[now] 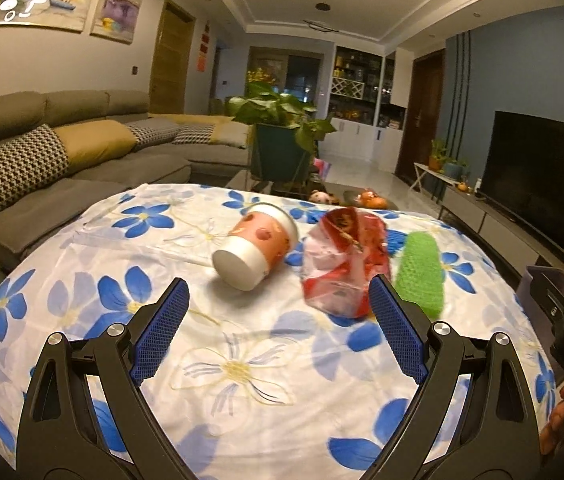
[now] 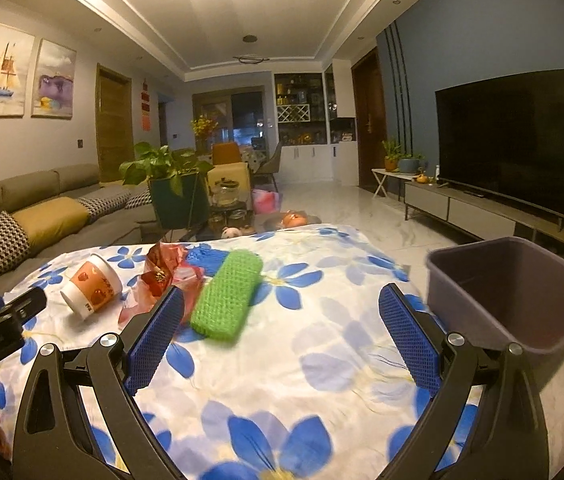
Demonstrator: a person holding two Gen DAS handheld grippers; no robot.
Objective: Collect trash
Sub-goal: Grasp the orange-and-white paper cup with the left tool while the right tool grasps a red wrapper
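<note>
Trash lying on floral tablecloth [image 1: 242, 376]: paper cup [image 1: 256, 246] tipped on side, base facing left gripper; crumpled red wrapper [image 1: 344, 260] just beside cup; green mesh sponge [image 2: 228, 294] lying flat beside wrapper, blue cloth [image 2: 206, 260] showing behind it. Left gripper [image 1: 278, 328] hovering over cloth, fingers spread wide, gripping nothing. Right gripper [image 2: 282, 334] likewise gaping, nothing between pads. Purple bin [image 2: 514, 292] sitting at table's right edge, near right gripper.
</note>
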